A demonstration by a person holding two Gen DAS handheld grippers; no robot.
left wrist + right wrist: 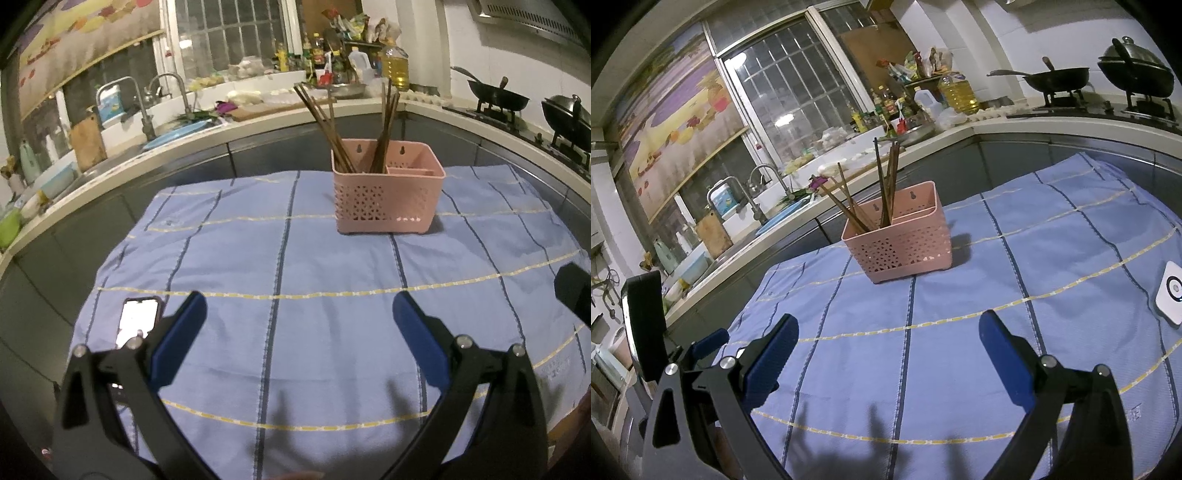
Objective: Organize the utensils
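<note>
Chopsticks (pixel 334 125) stand in two leaning bundles in the larger compartment of the pink perforated basket (pixel 388 201), which sits upright on the blue striped cloth (pixel 295 258) covering my desk, toward the far side and well apart from both of my claws. My left claw (pixel 299 325) and my right claw (pixel 888 349) both hover over bare cloth, blue pads spread wide, gripping nothing. A lit phone (pixel 137 325) lies by my left claw and a white device (pixel 1171 293) with a ring mark lies at the cloth's right edge; no writing on anything is readable.
</note>
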